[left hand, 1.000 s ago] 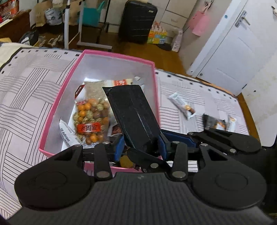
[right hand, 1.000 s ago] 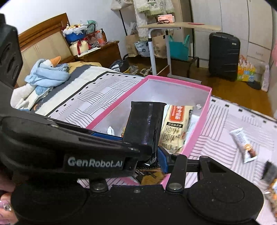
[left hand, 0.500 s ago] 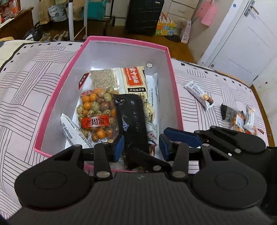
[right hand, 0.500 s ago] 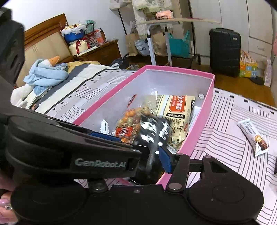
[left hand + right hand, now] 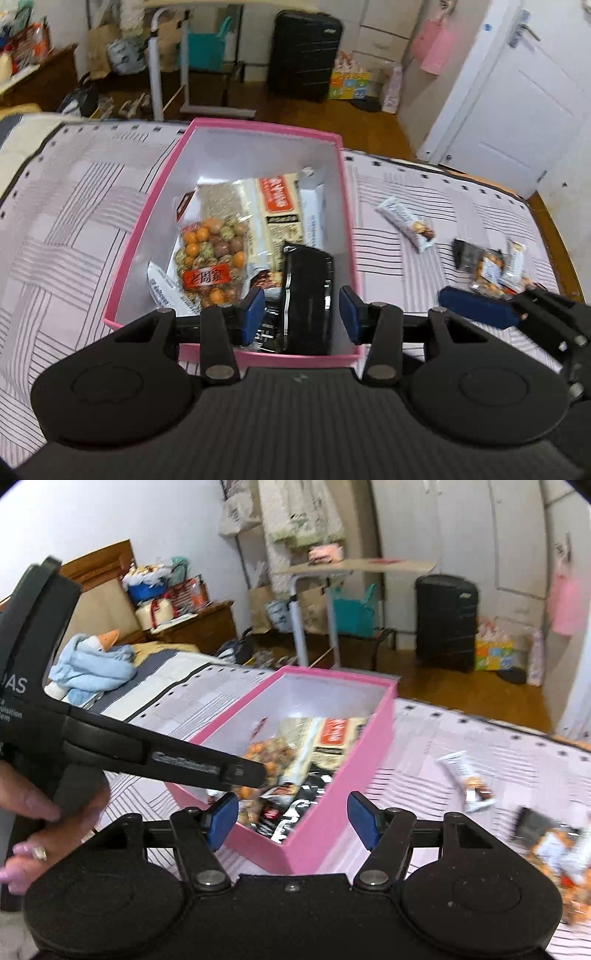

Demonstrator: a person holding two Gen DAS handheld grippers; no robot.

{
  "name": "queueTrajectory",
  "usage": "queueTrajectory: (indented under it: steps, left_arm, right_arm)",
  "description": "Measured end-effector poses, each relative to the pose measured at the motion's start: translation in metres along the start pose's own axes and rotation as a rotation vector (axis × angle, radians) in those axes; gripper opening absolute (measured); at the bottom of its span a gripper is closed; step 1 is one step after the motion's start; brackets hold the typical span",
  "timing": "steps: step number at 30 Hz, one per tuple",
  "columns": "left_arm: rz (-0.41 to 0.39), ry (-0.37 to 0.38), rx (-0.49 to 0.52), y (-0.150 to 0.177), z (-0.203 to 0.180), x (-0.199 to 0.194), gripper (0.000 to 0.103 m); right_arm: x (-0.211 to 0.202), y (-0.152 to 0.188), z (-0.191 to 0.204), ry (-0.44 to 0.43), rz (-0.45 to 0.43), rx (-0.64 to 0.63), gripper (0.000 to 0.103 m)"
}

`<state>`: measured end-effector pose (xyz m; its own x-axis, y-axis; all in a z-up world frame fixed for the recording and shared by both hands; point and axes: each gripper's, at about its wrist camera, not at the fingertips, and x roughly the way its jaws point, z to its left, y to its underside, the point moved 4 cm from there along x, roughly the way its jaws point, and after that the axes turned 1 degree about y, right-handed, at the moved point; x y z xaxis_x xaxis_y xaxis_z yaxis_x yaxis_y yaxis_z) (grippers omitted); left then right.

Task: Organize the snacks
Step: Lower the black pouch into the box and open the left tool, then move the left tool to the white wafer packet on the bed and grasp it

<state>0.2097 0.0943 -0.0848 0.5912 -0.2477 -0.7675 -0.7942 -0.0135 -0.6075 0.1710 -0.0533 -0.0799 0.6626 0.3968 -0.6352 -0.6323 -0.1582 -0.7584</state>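
A pink box (image 5: 229, 356) on the bed holds a bag of orange and green nuts (image 5: 210, 258), a cream-and-orange packet (image 5: 277, 206) and a black packet (image 5: 308, 299) in its near right corner. My left gripper (image 5: 302, 314) hovers open over that corner, its pads clear of the black packet below. In the right wrist view the left gripper (image 5: 258, 773) reaches in over the box (image 5: 332, 827). My right gripper (image 5: 291, 821) is by the box's near corner. Its jaws are opening with nothing between them. One of its pads (image 5: 476, 306) shows at the right.
A white snack bar (image 5: 406, 223) and a small heap of packets (image 5: 487, 266) lie on the striped sheet right of the box. A blue towel with a toy duck (image 5: 92, 661) lies far left. A hand (image 5: 40, 830) holds the left gripper. The bed ends at a wooden floor.
The black packet, held upright between the grippers before, now lies in the box. The right gripper's jaws have widened and it has drawn back to the right. The left gripper pulled back slightly.
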Motion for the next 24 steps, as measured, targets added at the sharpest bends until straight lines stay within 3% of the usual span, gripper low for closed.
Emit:
queueTrajectory:
  steps: [4, 6, 10, 13, 17, 24]
  left_arm:
    - [-0.026, 0.012, 0.053, 0.0, -0.016, -0.022, 0.045]
    - [-0.029, 0.029, 0.066, -0.001, -0.023, -0.03, 0.045]
    - [-0.028, 0.065, 0.09, -0.002, -0.043, -0.038, 0.045]
    - [-0.016, 0.084, 0.092, -0.003, -0.06, -0.035, 0.046]
    - [0.01, 0.116, 0.037, -0.004, -0.082, -0.026, 0.056]
    - [0.014, 0.127, 0.084, -0.008, -0.131, -0.012, 0.062]
  right_arm:
    - [-0.04, 0.001, -0.019, 0.054, -0.036, -0.007, 0.073]
    - [-0.057, 0.0, -0.031, 0.089, -0.049, -0.01, 0.08]
    - [-0.083, 0.0, -0.059, 0.161, -0.071, 0.005, 0.081]
    - [-0.095, 0.001, -0.081, 0.192, -0.082, 0.028, 0.082]
    - [-0.103, -0.001, -0.108, 0.198, -0.084, 0.063, 0.082]
    - [-0.106, -0.003, -0.154, 0.268, -0.062, 0.138, 0.083]
